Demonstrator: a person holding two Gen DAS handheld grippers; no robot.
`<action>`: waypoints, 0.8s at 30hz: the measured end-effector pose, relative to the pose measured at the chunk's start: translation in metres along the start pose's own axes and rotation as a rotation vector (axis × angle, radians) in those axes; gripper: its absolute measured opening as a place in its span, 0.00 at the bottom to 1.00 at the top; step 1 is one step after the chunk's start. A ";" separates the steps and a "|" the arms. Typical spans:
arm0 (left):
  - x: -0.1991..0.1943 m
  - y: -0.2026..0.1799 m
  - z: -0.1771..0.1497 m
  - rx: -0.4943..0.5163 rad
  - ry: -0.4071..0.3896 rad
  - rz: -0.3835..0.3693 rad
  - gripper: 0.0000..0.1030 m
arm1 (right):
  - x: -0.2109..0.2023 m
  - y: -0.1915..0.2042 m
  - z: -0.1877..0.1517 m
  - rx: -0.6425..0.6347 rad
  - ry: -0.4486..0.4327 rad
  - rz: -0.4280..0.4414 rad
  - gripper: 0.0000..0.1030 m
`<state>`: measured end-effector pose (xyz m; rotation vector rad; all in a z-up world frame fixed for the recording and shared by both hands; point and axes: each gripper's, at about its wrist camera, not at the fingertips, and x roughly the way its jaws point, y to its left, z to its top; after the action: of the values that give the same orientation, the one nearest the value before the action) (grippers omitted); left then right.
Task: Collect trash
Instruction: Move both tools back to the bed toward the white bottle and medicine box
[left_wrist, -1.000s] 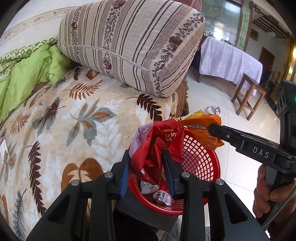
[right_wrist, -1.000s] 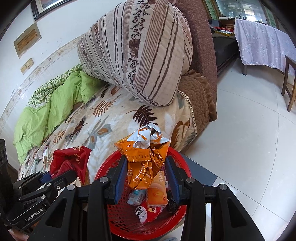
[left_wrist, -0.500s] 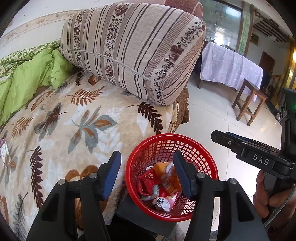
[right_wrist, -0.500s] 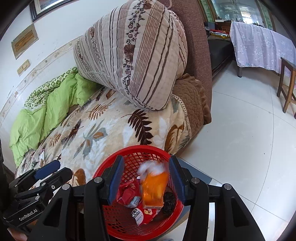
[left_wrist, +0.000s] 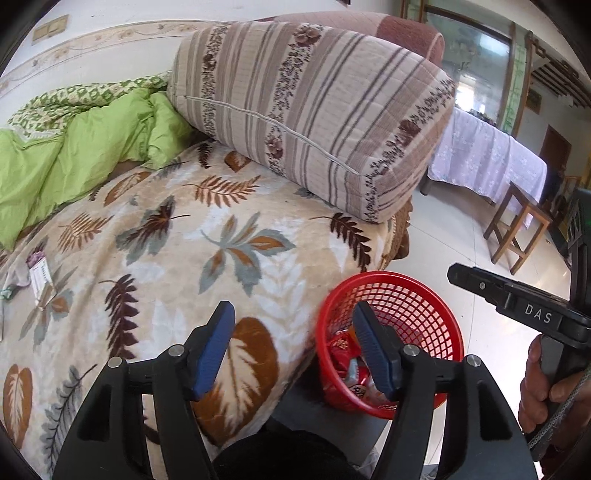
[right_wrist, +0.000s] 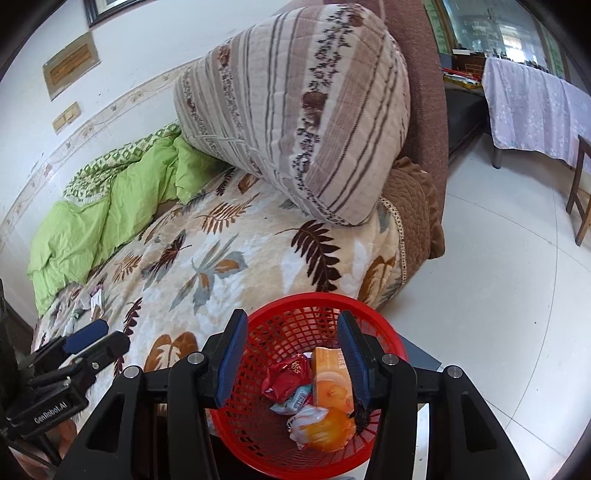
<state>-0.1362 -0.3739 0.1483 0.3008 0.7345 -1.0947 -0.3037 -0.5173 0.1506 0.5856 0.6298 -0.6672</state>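
Left gripper (left_wrist: 293, 349) at lower centre of its own view, tilted downward, jaws opening, blue pads (left_wrist: 214, 350) apart with nothing between. Right gripper (right_wrist: 291, 356) low in its frame, tilted downward, pads parted, empty. Bare hand (left_wrist: 546, 384) at right edge, wrapped round the handle.

Black claw (left_wrist: 295, 347) frame, blue ribbed pads (left_wrist: 216, 350), silver screws, "DAS" marking
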 end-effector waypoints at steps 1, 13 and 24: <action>-0.002 0.005 -0.001 -0.005 -0.001 0.006 0.63 | 0.003 0.002 -0.001 0.004 0.017 0.006 0.53; -0.030 0.082 -0.011 -0.135 -0.042 0.078 0.63 | 0.012 0.033 -0.011 -0.051 0.080 0.029 0.53; -0.062 0.166 -0.022 -0.274 -0.088 0.188 0.64 | 0.030 0.102 -0.015 -0.163 0.111 0.118 0.53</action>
<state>-0.0132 -0.2440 0.1522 0.0849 0.7515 -0.8124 -0.2173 -0.4527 0.1492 0.5064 0.7401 -0.4704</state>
